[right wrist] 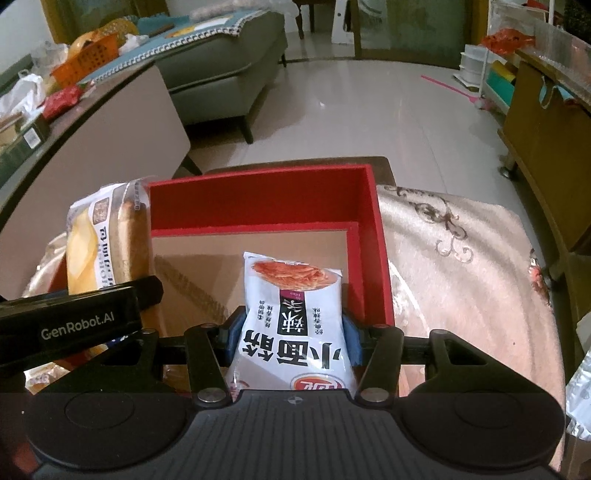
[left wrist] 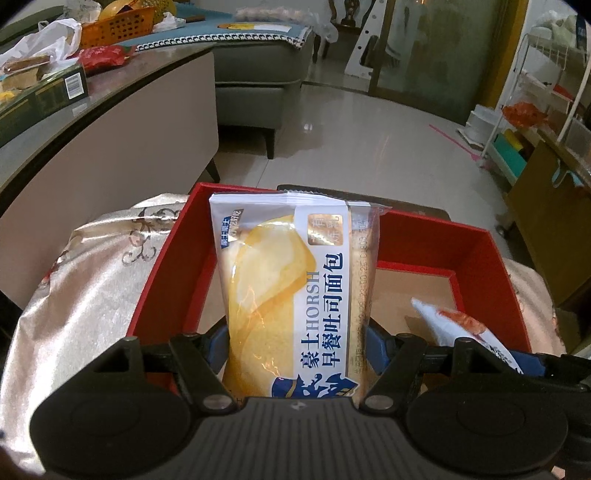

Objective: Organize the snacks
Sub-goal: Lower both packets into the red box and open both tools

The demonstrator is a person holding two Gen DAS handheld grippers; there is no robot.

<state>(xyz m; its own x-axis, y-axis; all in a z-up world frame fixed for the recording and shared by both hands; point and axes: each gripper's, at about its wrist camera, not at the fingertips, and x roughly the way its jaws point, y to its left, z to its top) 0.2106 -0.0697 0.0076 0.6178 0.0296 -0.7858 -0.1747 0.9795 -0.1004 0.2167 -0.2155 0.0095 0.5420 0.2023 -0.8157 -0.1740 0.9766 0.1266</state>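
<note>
My left gripper (left wrist: pixel 295 343) is shut on a yellow and white toast bread packet (left wrist: pixel 288 288), held over the left part of the open red box (left wrist: pixel 480 243). The bread also shows in the right wrist view (right wrist: pixel 107 240), with the left gripper body (right wrist: pixel 70 325) below it. My right gripper (right wrist: pixel 293 332) is shut on a white spicy noodle snack packet (right wrist: pixel 295 314), held over the box's brown floor (right wrist: pixel 207 266) near its right wall (right wrist: pixel 376 251). That packet shows in the left wrist view (left wrist: pixel 465 328).
The box sits on a cloth-covered seat (right wrist: pixel 461 266). A long table (left wrist: pixel 122 122) at left carries an orange basket (left wrist: pixel 118 26), a red bag (left wrist: pixel 103 55) and a dark carton (left wrist: pixel 40 99). A grey sofa (left wrist: pixel 258 70) and a wooden cabinet (right wrist: pixel 546 147) stand beyond.
</note>
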